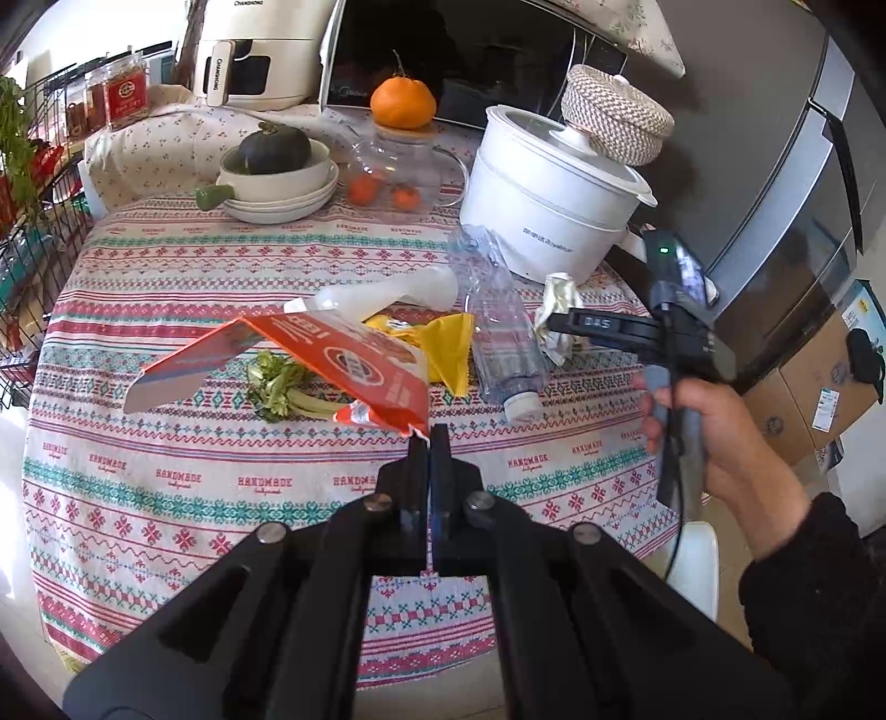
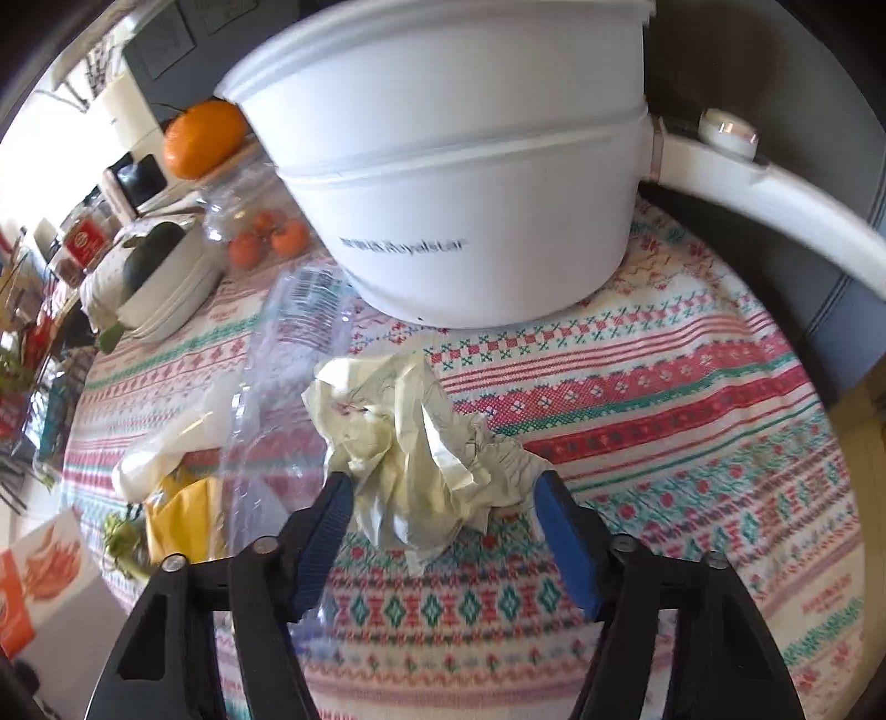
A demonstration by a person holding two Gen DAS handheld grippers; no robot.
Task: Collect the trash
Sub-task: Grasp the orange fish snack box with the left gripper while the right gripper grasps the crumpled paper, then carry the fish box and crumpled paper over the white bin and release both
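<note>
My left gripper (image 1: 429, 435) is shut on the torn corner of an orange snack bag (image 1: 354, 360), which hangs lifted above the patterned tablecloth (image 1: 166, 487). In front of the white electric pot (image 2: 465, 221) lies a crumpled ball of pale paper (image 2: 410, 437). My right gripper (image 2: 440, 482) straddles that paper with its blue pads close at either side, and I see no squeeze on it. In the left wrist view the right gripper (image 1: 554, 321) reaches the same paper (image 1: 562, 291), held by a person's hand (image 1: 720, 432). A crushed clear bottle (image 1: 501, 343), a yellow wrapper (image 1: 448, 343) and celery scraps (image 1: 277, 387) lie close by.
A white plastic piece (image 1: 398, 291) lies behind the bag. Stacked bowls with a dark squash (image 1: 277, 171), a glass jar with an orange on top (image 1: 401, 155), a woven basket (image 1: 614, 111) and an air fryer (image 1: 249, 50) crowd the back. A fridge (image 1: 786, 194) stands to the right.
</note>
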